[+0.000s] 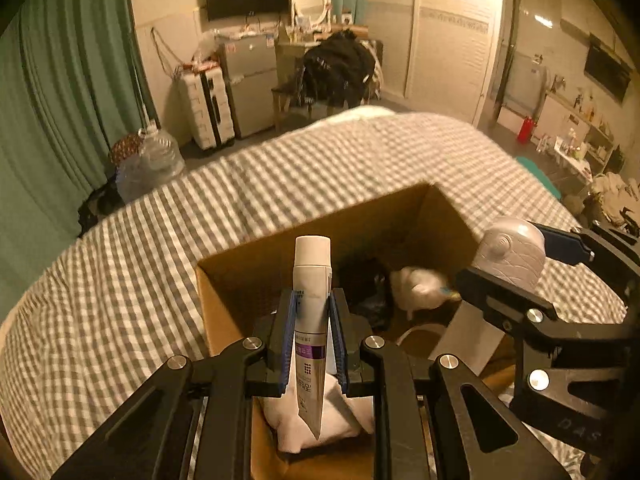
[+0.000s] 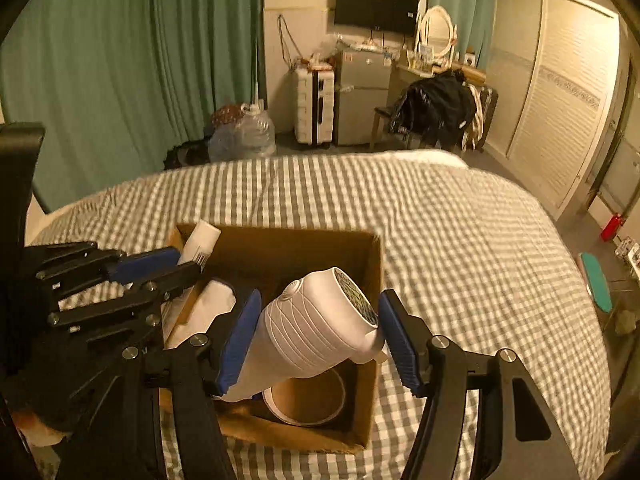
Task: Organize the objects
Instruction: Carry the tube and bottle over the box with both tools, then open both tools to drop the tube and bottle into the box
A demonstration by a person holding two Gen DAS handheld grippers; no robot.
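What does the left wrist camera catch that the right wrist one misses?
Only the left wrist view shows the tube's purple label, the white cloth below it, and dark and white bundles deeper in the box. Only the right wrist view shows the dryer's grille and the round bowl beneath it. Both show the left gripper shut on the tube, the right gripper around the dryer, the box and the checked bed.

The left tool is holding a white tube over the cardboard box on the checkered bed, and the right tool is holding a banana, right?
Not quite. The right tool holds a white hair dryer, not a banana, as the right wrist view shows. The rest is right: the left tool grips the white tube over the cardboard box on the checkered bed.
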